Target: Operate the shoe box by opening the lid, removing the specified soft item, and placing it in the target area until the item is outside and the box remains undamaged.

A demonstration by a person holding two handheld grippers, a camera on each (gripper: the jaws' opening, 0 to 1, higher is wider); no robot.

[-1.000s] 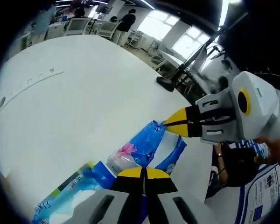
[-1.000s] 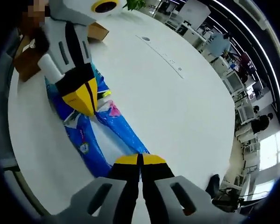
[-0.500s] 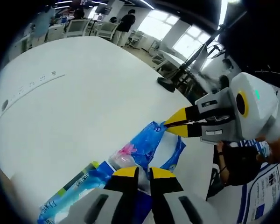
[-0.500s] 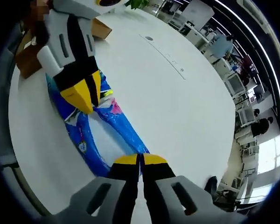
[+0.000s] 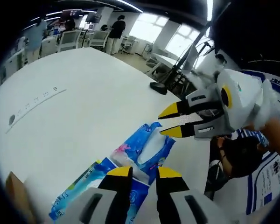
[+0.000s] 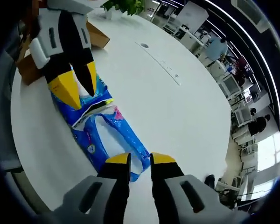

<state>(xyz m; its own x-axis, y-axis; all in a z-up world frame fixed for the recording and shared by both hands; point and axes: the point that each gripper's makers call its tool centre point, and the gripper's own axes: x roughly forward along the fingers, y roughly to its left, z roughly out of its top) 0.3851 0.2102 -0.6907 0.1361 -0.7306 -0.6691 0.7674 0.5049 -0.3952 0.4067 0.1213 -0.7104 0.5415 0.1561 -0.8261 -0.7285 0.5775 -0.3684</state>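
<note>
White round table (image 5: 84,102) spans both views. Blue soft pack (image 6: 109,135) lies flat at lower centre of each. Left gripper (image 5: 142,171) and right gripper (image 6: 141,158) both stand slightly parted, empty, just above it.

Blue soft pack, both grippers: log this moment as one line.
blue soft pack: flat on white table | left gripper: open, over pack | right gripper: open, over pack | cardboard box: beside pack
</note>
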